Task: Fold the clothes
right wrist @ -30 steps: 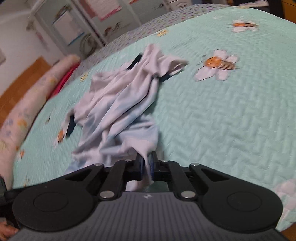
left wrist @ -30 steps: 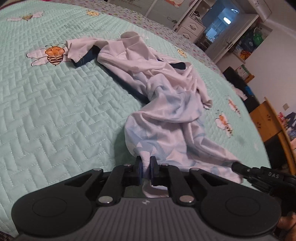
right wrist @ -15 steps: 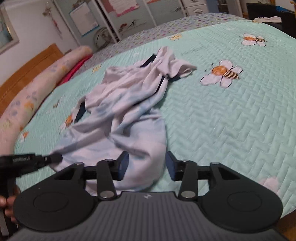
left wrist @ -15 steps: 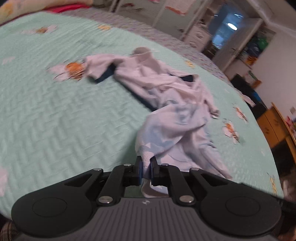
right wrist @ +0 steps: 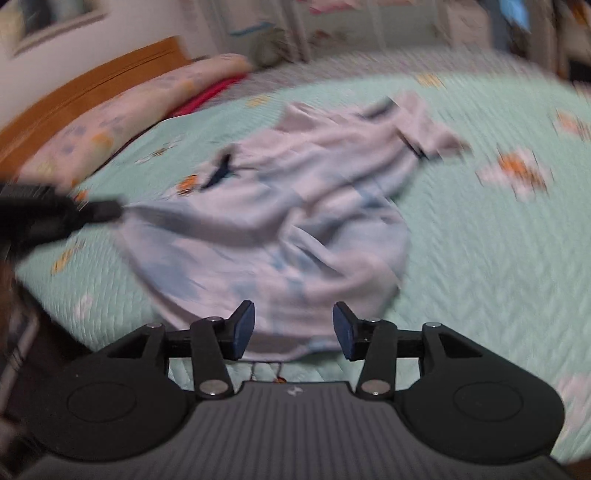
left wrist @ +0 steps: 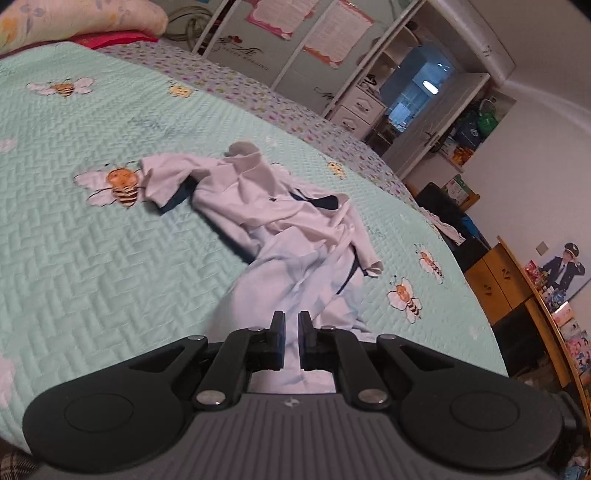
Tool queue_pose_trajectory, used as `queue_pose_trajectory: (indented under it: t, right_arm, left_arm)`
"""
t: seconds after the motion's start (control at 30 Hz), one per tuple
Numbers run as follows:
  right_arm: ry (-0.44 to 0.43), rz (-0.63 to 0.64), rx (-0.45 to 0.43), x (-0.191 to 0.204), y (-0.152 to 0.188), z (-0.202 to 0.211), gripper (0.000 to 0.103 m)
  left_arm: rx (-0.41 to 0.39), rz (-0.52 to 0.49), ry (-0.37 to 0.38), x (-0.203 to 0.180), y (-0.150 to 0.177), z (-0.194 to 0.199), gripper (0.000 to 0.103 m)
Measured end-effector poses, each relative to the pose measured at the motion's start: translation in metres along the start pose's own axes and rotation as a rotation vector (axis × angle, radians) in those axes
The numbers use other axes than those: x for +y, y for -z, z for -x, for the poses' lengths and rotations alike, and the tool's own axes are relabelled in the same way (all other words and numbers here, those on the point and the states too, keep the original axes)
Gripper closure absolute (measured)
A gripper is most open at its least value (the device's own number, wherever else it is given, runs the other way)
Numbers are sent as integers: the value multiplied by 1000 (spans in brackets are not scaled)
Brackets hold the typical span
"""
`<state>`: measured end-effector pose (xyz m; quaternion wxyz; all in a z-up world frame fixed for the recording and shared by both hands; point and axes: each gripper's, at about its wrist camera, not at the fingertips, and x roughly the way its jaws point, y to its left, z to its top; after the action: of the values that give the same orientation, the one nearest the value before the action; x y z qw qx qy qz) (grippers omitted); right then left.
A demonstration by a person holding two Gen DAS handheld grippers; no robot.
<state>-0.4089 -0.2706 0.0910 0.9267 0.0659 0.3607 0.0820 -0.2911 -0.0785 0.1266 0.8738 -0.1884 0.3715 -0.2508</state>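
No writing can be read: the pink sheets [left wrist: 334, 35] on the cupboards far beyond the fingers are too small and blurred.

The left gripper [left wrist: 291, 334] has its fingers pinched on the near hem of the white and pale-blue shirt [left wrist: 280, 236]. The shirt lies crumpled on the mint quilted bedspread [left wrist: 92, 258] with bee patterns; its long axis runs away from the fingertips, collar at the far end, one sleeve reaching left over a bee [left wrist: 122, 184].

The left view alone shows the cupboards, a wooden cabinet [left wrist: 502, 277] and a poster far right. The right view, heavily blurred, alone shows a headboard [right wrist: 85, 96] and pillow [right wrist: 140, 107].

There the right gripper [right wrist: 293, 330] has its fingers wide apart, empty, with the shirt's near edge just beyond and between them.
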Motion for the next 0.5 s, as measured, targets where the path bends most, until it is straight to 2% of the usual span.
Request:
queue_pose_trajectory:
  t: [0.07,0.27,0.5]
  right_arm:
    - [9,104,-21,15,-2,3,42]
    - [54,360,2,39,9,-18,42]
    - [69,592,48,59,22,-51,42]
  left_arm:
    - [3,-2,1,-1,0,-3,97]
    - [59,6,-24,6,9,-14,97]
    - [130,71,-45,24,19,-22,97]
